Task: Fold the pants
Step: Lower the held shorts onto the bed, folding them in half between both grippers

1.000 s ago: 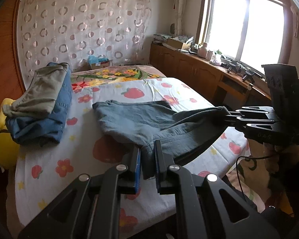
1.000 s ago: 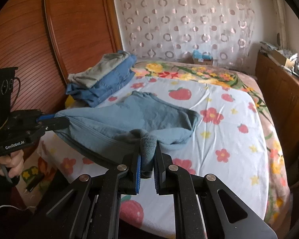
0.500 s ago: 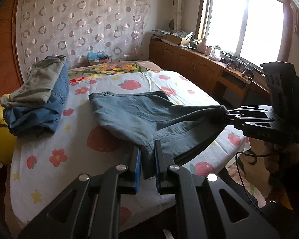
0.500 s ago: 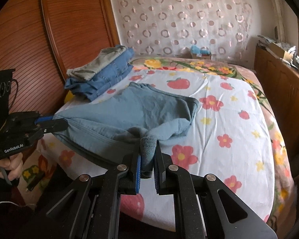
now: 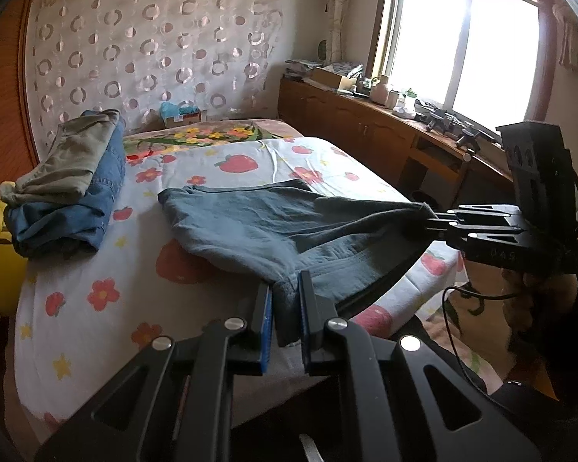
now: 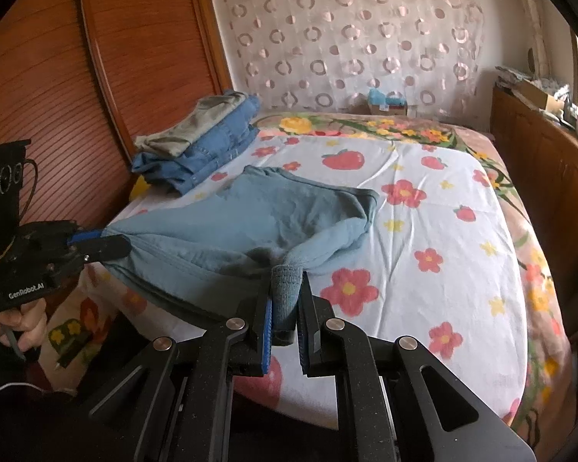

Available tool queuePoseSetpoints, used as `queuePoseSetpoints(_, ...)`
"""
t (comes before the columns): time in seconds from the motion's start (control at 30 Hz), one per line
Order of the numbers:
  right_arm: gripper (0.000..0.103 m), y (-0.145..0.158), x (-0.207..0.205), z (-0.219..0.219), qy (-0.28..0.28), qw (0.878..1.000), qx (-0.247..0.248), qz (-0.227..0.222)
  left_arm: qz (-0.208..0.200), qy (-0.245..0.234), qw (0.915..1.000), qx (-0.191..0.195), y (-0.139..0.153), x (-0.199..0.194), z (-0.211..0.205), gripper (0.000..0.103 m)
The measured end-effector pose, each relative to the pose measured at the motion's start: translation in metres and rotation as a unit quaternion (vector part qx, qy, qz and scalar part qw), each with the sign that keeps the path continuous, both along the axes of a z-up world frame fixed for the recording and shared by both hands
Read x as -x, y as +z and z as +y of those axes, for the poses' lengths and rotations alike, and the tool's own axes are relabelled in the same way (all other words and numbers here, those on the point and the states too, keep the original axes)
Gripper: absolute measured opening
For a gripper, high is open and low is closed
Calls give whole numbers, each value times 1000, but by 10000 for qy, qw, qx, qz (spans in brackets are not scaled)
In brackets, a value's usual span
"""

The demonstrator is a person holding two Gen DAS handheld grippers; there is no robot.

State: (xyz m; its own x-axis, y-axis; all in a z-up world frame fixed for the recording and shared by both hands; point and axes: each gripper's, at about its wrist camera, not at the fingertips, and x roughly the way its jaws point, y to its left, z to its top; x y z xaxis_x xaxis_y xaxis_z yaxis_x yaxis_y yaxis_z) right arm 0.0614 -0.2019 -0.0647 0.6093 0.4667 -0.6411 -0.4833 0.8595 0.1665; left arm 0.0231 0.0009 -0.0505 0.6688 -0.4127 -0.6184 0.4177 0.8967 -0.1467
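Grey-blue pants [image 5: 246, 227] [image 6: 258, 223] lie partly on the flowered bed, their near edge lifted and stretched between both grippers. My left gripper [image 5: 285, 300] is shut on one corner of that edge; in the right wrist view it shows at the left [image 6: 96, 244], pinching the cloth. My right gripper [image 6: 285, 288] is shut on the other corner, a ribbed band; in the left wrist view it reaches in from the right [image 5: 437, 219]. The far end of the pants rests flat on the sheet.
A stack of folded clothes [image 5: 69, 188] [image 6: 200, 146], grey on blue denim, sits by the wooden headboard [image 6: 77, 96]. A yellow pillow [image 5: 0, 269] lies beside it. A wooden cabinet [image 5: 370, 134] with clutter runs under the window. A person's hand [image 6: 15, 323] grips the left handle.
Both views have pulled back a little and sunk, so more of the bed shows. The pants stay stretched between the two shut grippers.
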Motion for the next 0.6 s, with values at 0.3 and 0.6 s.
queuePoseSetpoints(0.3, 8, 6, 21, -7, -9, 9999, -76, -75, -145, -100, 9998, 6, 12, 6, -6, 9)
queuePoseSetpoints(0.6, 8, -1, 3, -7, -109, 9999, -73, -67, -20, 14, 10000, 66, 5, -8, -6, 9)
